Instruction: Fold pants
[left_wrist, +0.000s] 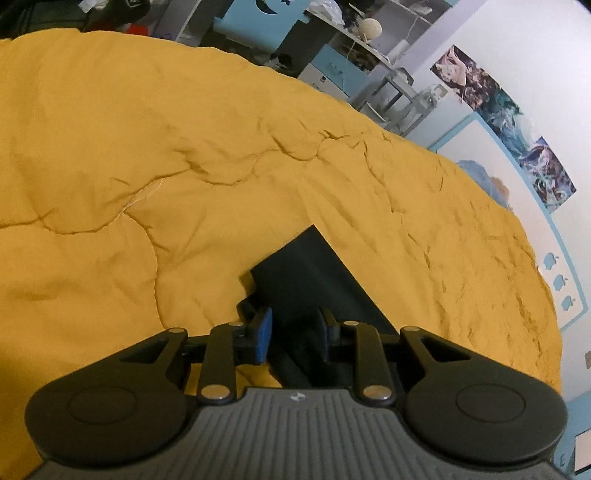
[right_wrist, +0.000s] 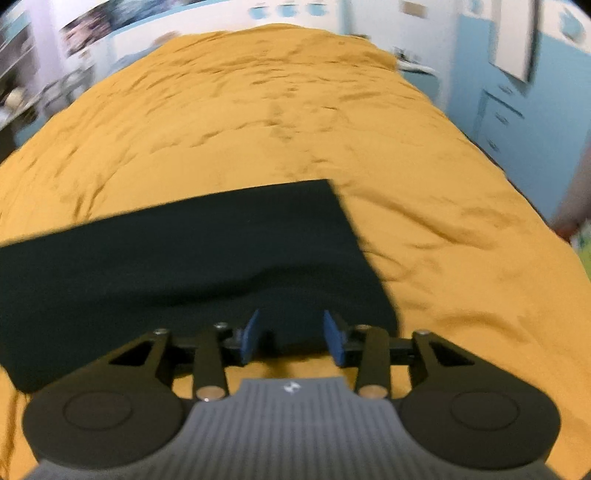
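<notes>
While flat, pants stretch lengthwise left-to-right across quilt.

Pants flat on bed, just ahead of right tongs and stretching left; under and ahead of left tongs. Shelves beyond bed's far edge.

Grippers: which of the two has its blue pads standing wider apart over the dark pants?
The right gripper: a clear gap shows between its pads above the pants. The left gripper shows a narrower gap.
</notes>
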